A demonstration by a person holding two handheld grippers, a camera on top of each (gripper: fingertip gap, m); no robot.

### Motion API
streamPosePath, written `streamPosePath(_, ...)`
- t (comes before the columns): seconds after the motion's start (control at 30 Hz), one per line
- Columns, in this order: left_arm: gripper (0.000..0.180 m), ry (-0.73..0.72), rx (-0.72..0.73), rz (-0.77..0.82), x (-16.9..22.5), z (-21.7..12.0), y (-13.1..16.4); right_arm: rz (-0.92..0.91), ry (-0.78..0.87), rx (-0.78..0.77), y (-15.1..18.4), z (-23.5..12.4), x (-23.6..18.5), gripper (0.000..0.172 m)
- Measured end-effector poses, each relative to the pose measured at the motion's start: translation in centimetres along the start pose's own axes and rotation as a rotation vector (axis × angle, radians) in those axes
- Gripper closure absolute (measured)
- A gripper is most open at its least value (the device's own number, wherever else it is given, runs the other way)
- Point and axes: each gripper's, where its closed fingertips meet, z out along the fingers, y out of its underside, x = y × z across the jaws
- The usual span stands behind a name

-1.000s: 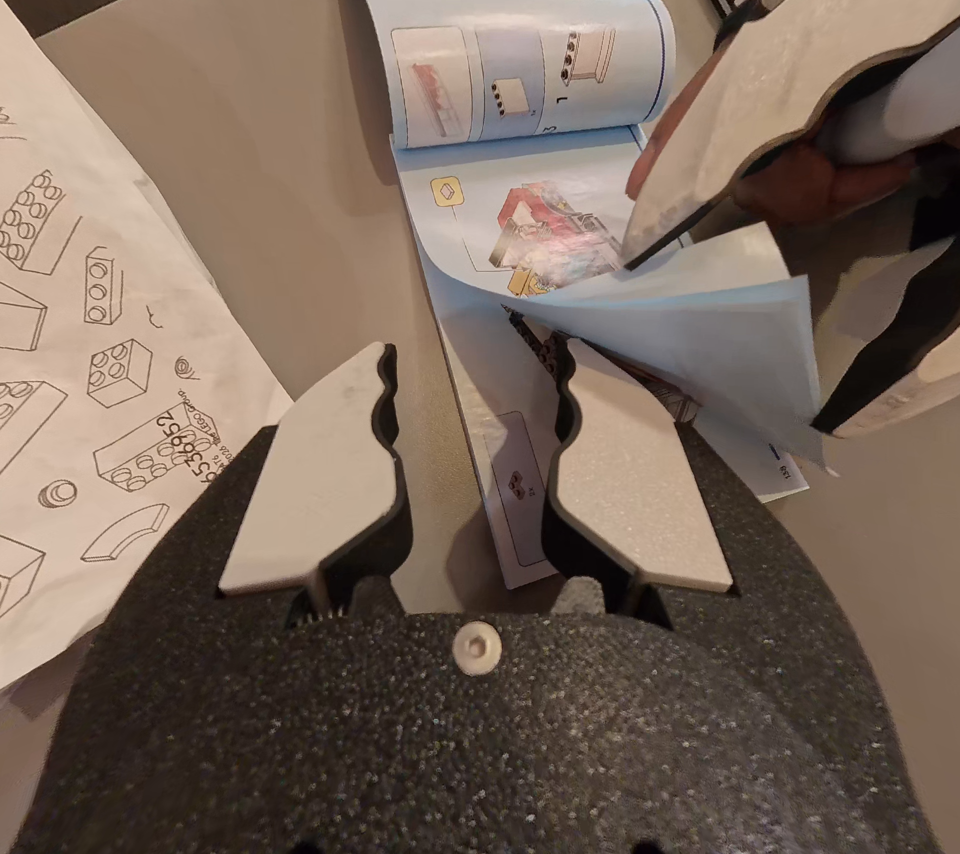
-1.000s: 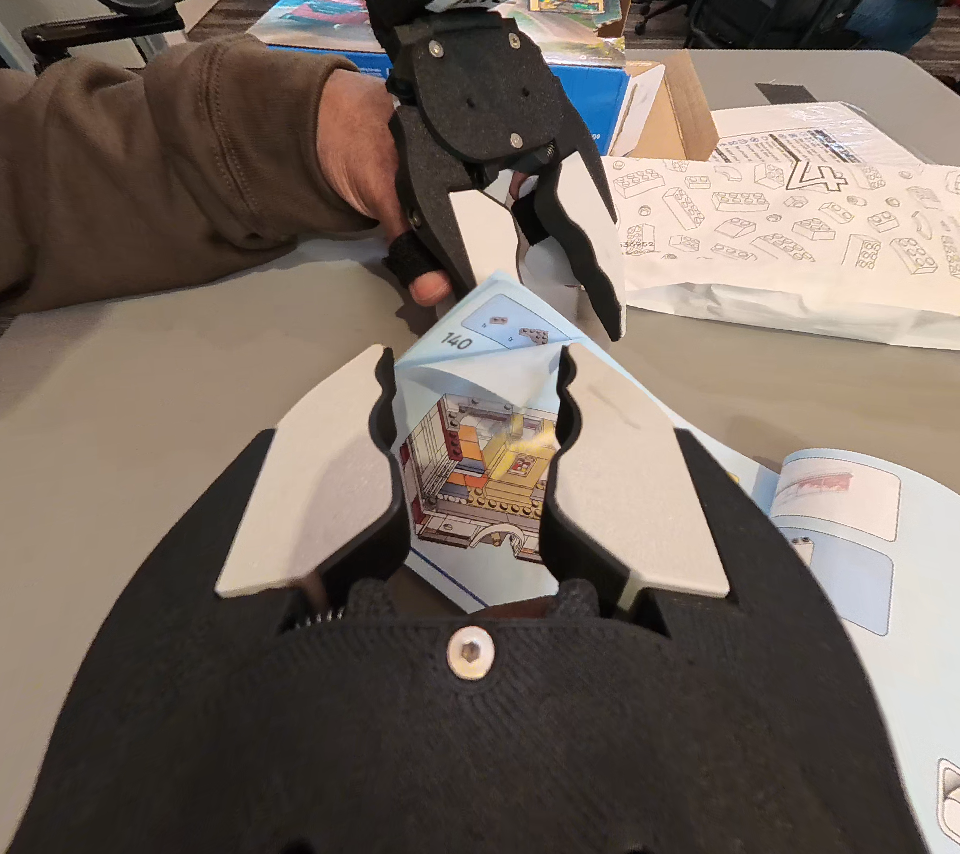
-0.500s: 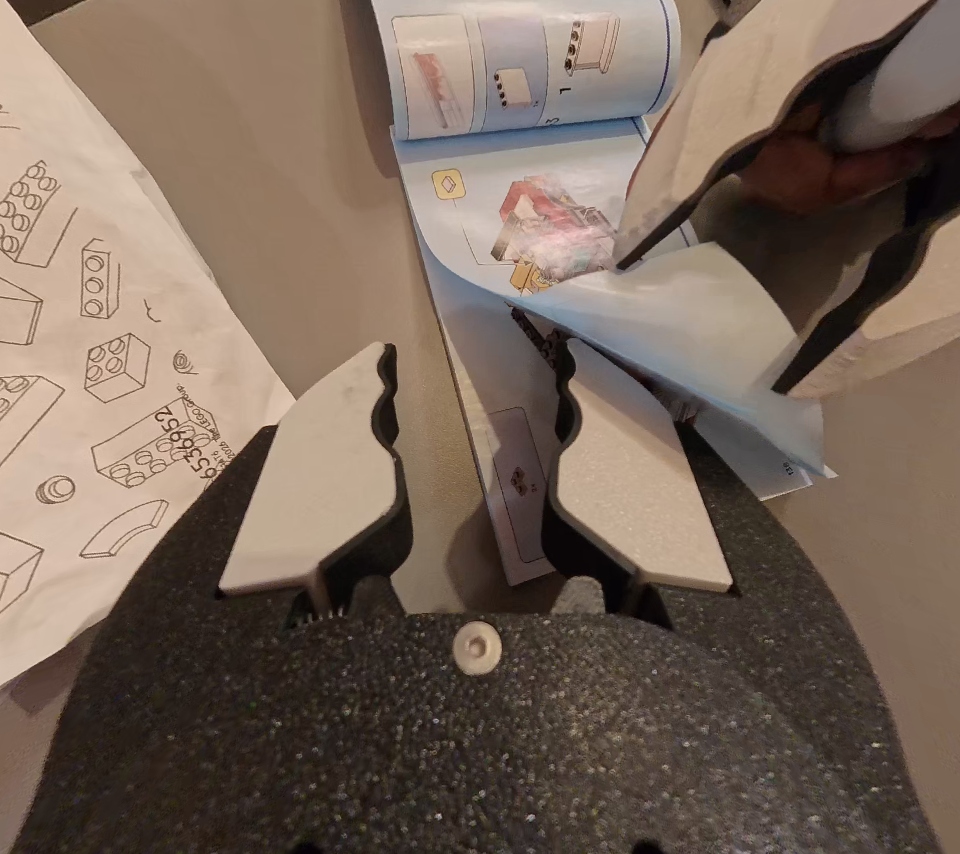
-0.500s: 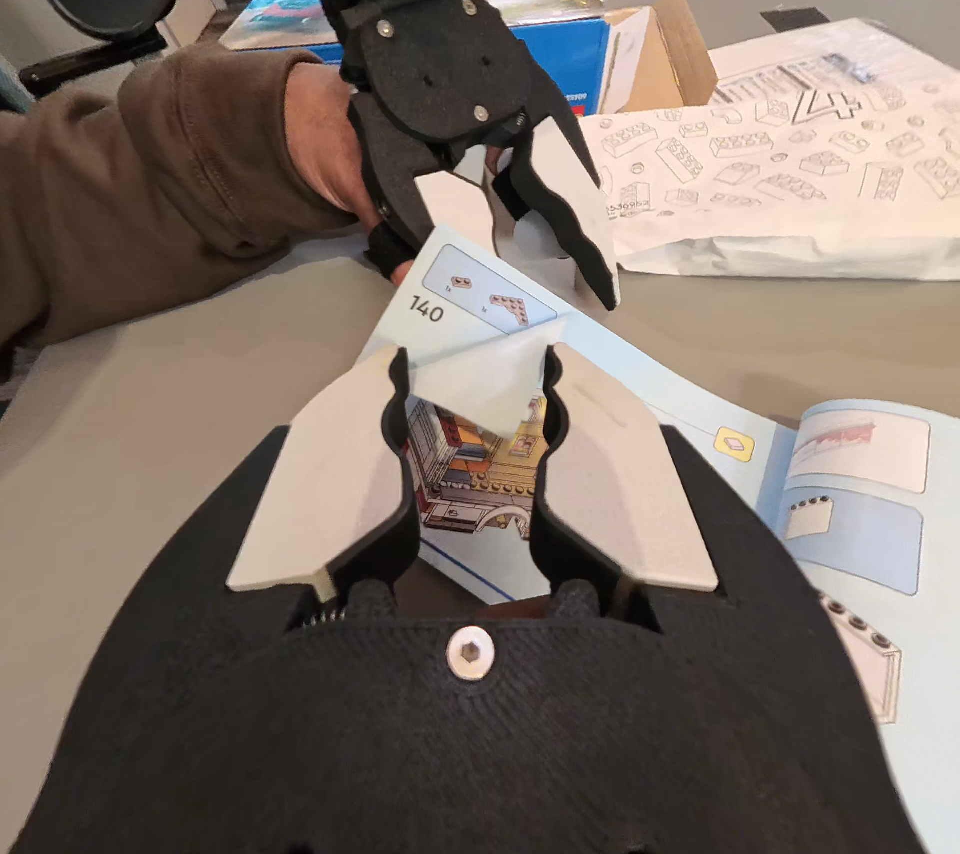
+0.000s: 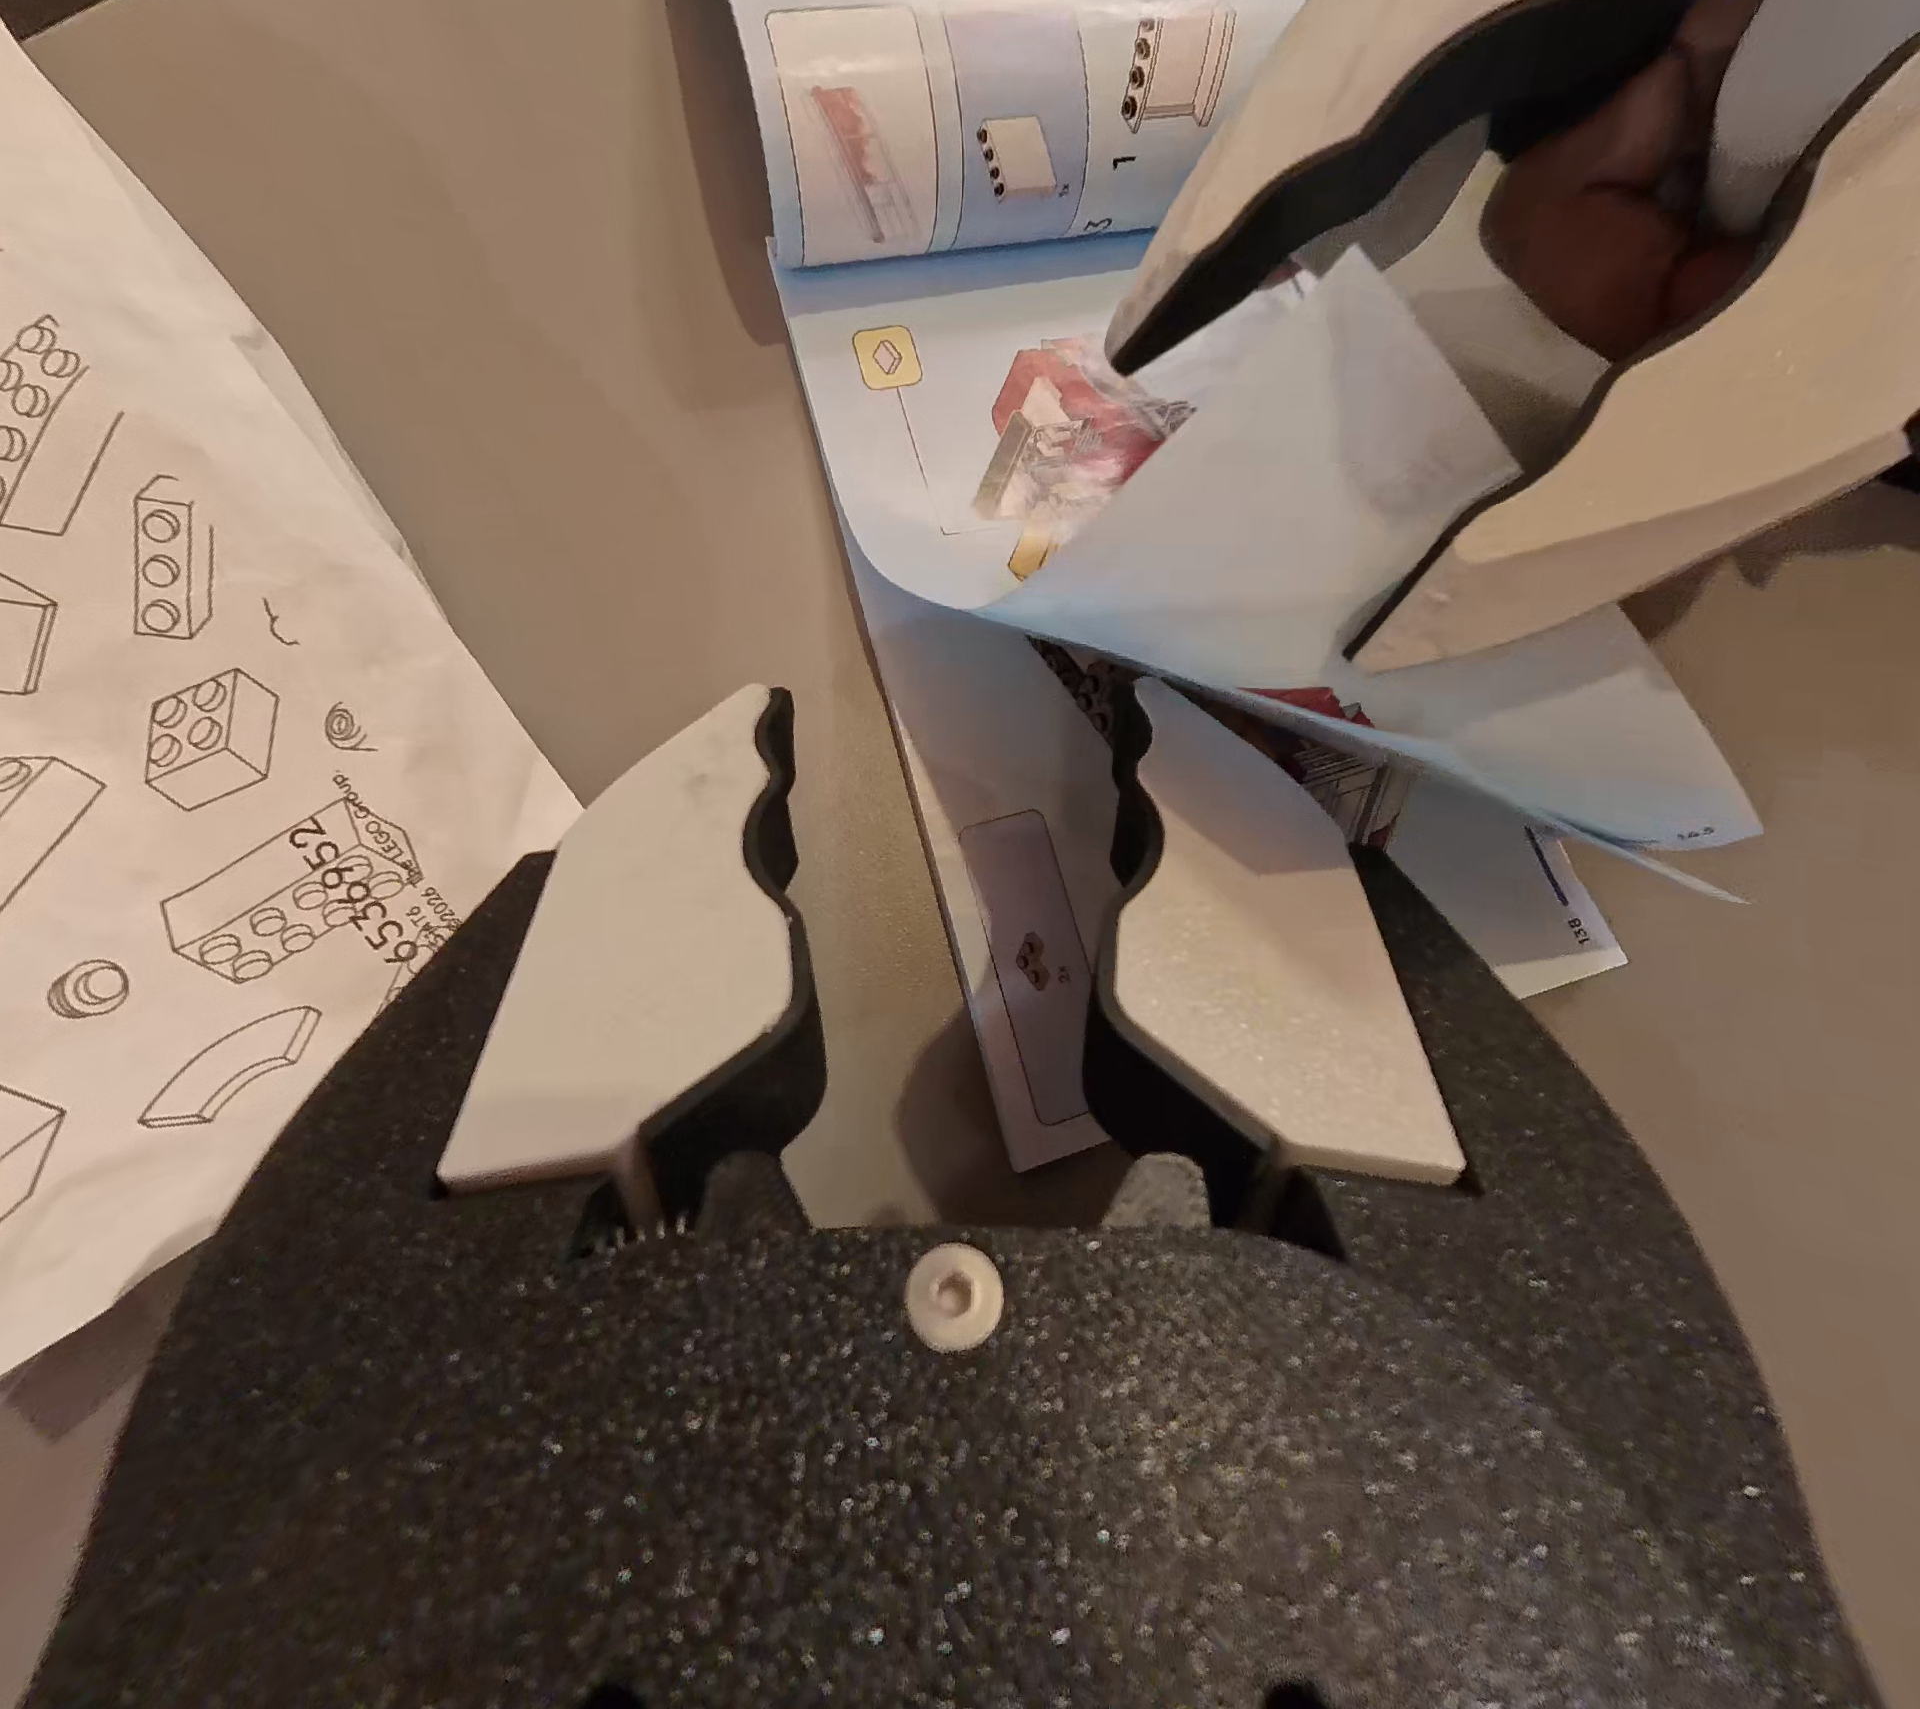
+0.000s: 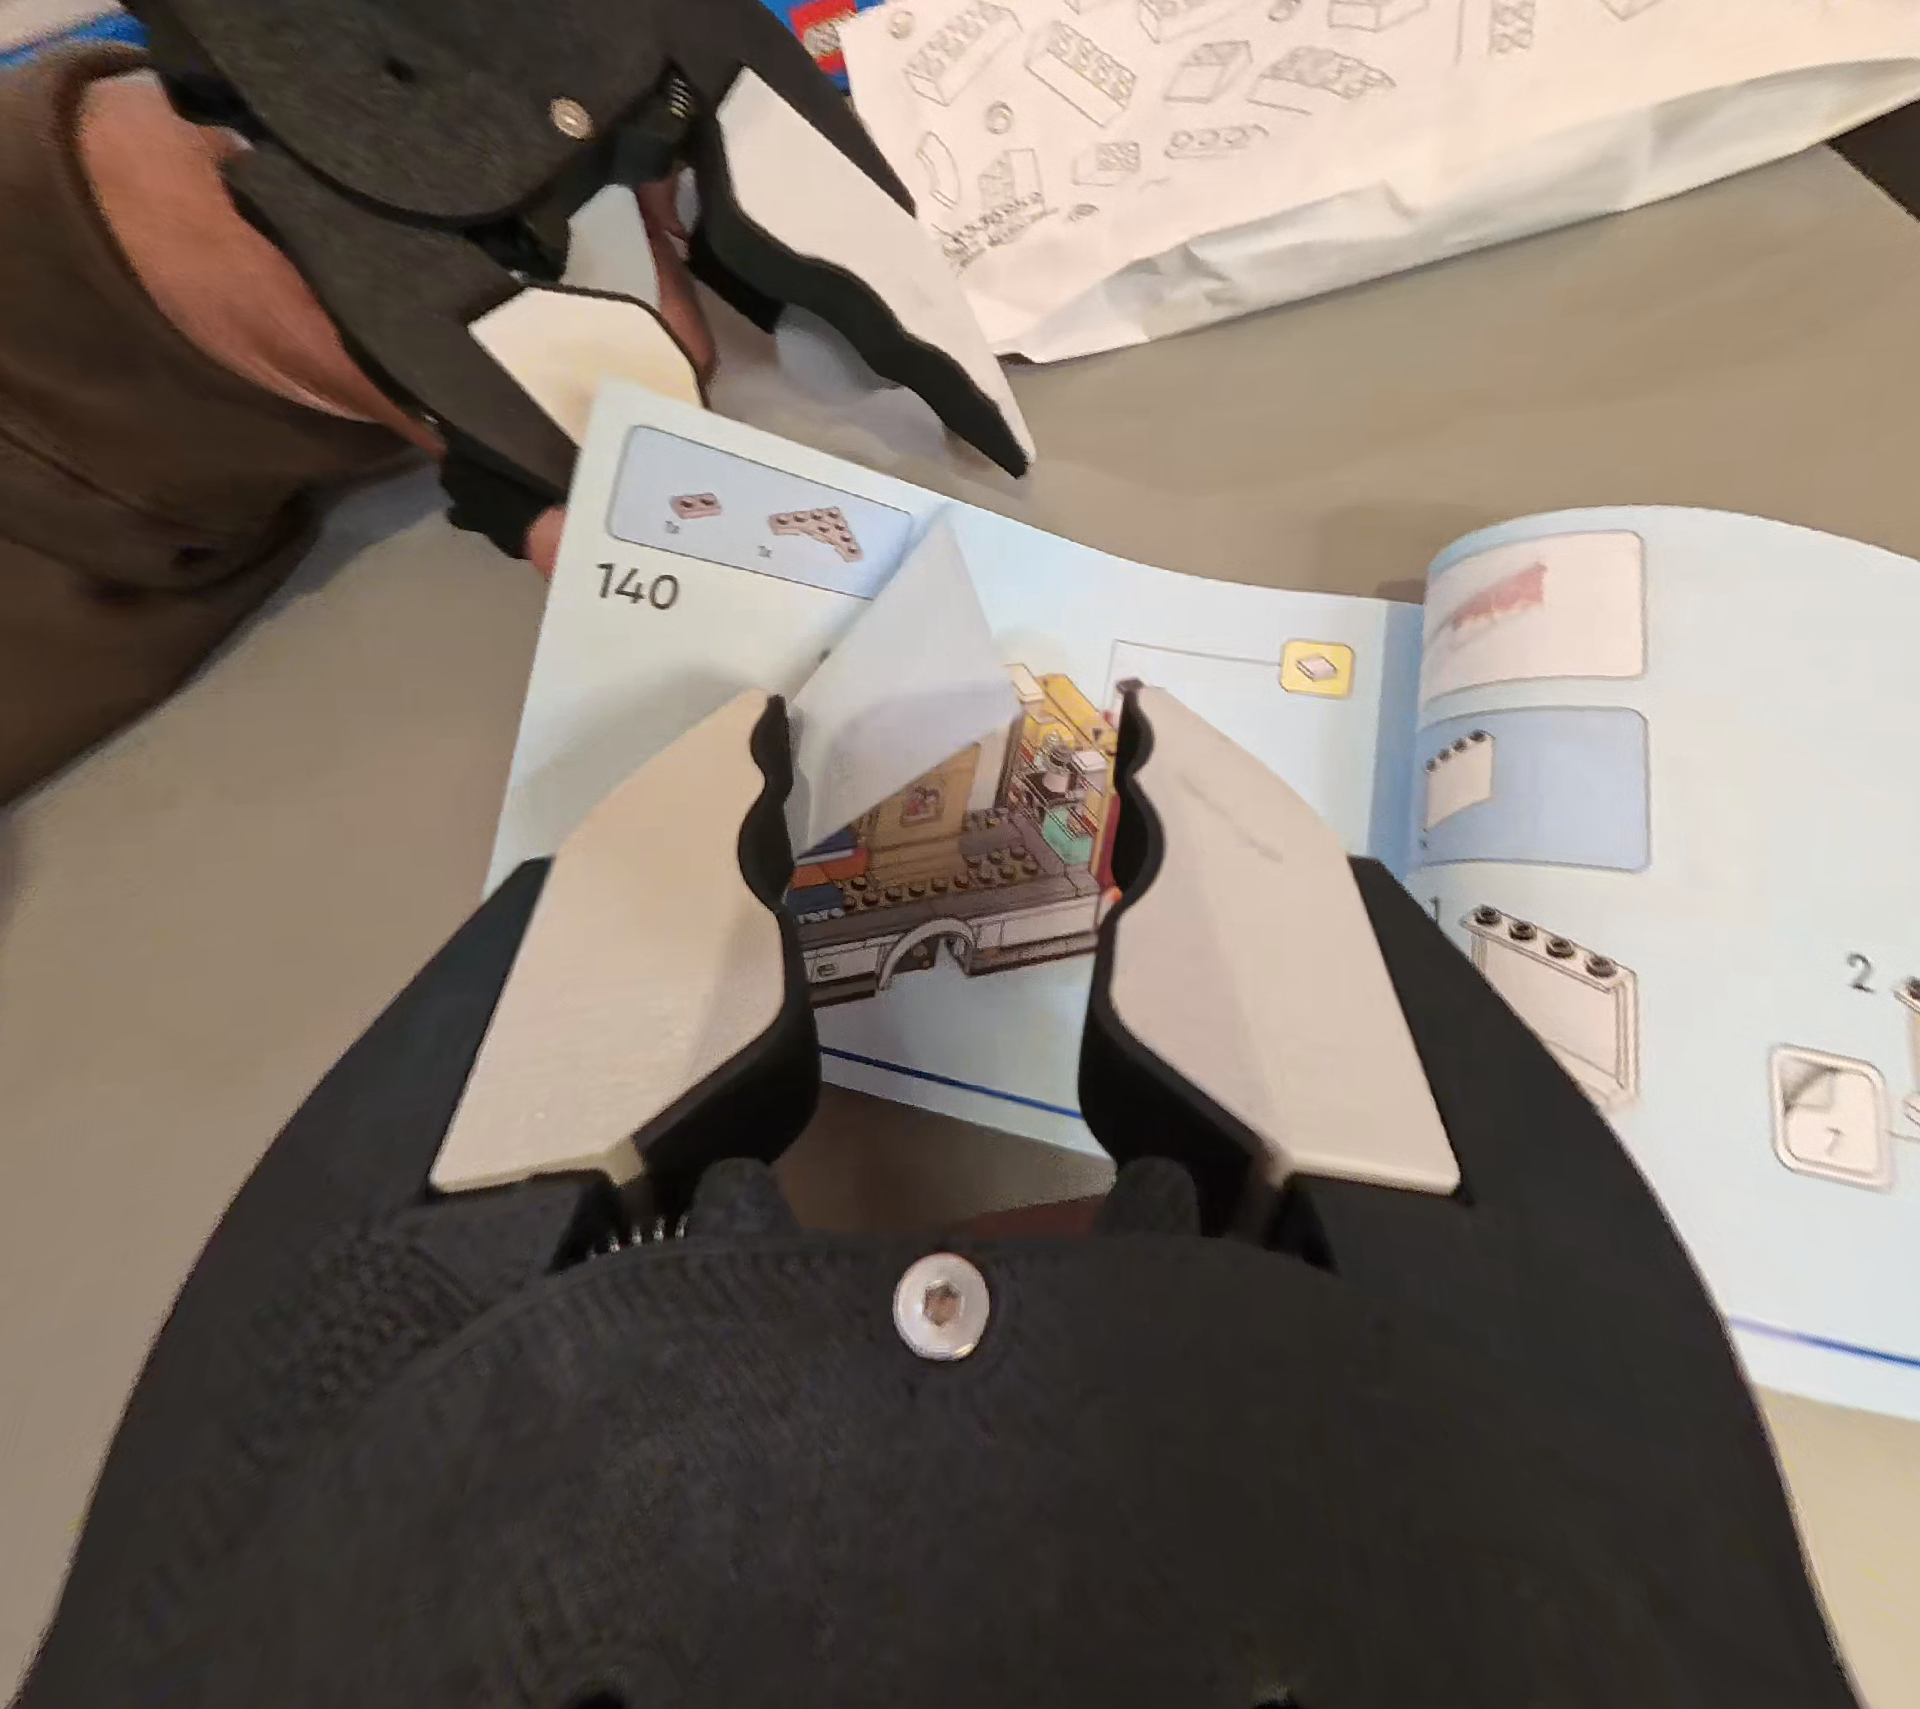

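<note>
We've got our left gripper with jaws spread wide and empty just over the booklet lying open on the desk, while our right gripper gapes around 1 lifted page corner, unpinched.

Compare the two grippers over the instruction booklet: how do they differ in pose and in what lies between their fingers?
The left gripper sits low at the booklet corner, one finger over the page, the other over bare table; the right gripper hovers tilted above the middle. Nothing stands between the left gripper's fingers; a lifted, curled page rises between the right gripper's, with no pad clearly pressing it. Both stand open.
</note>
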Motion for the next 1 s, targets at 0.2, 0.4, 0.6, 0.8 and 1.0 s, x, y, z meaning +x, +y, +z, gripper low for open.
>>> streamPosePath(0.2, 0.121, -0.001, 0.004, -0.001, 0.0, -0.1, -0.1, 0.102, 0.002, -0.078, 0.9, -0.3, -0.3, 0.121)
streamPosePath(0.4, 0.122, -0.009, 0.001, -0.003, -0.3, -0.3, 0.0, 0.167, -0.052, -0.057, 0.1, -1.7, 0.0, 0.159)
streamPosePath(0.6, 0.121, -0.001, -0.015, -0.012, -0.4, -0.2, 0.4, 0.08, 0.068, -0.062, -1.8, -4.9, 3.5, 0.172)
streamPosePath(0.8, 0.121, -0.011, -0.029, 0.01, -0.2, -0.1, 0.5, -0.095, 0.352, -0.177, -2.8, -8.2, 9.3, 0.171)
streamPosePath(1.0, 0.121, -0.03, -0.032, 0.02, -0.5, -0.4, 0.6, -0.158, 0.543, -0.305, -2.7, -10.2, 15.6, 0.166)
